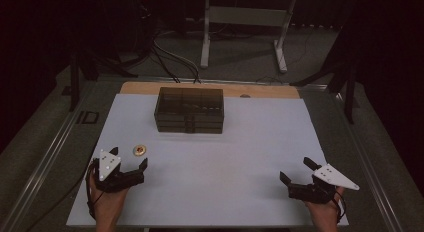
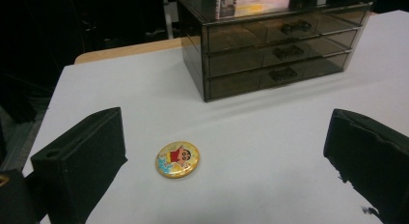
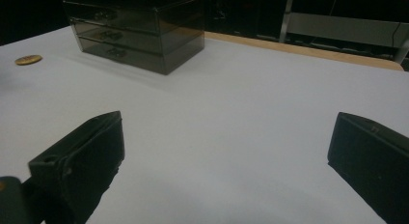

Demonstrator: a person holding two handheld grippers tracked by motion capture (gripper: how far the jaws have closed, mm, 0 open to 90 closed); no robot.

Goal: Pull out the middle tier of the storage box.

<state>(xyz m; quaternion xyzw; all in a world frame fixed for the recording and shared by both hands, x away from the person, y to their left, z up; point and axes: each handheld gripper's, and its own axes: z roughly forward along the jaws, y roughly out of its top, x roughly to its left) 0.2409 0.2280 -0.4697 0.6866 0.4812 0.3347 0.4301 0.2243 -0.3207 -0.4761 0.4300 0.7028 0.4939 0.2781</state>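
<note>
A round yellow badge (image 1: 139, 150) (image 2: 177, 159) (image 3: 28, 60) with a cartoon figure lies flat on the white table top (image 1: 250, 152) at the front left. My left gripper (image 1: 129, 157) (image 2: 222, 151) stands open just behind it, the badge lying ahead of its jaws and nearer the left one, untouched. A smoky clear three-drawer box (image 1: 189, 110) (image 2: 275, 45) (image 3: 135, 28) stands at the back centre, all drawers shut. At the front right my right gripper (image 1: 296, 170) (image 3: 224, 156) is open over bare table.
A wooden strip (image 1: 210, 89) edges the table at the back, with a small round thing (image 1: 245, 96) on it. Cables (image 1: 167, 54) and a metal stand (image 1: 245, 22) are on the floor beyond. A metal rail (image 1: 45, 157) runs along the left side.
</note>
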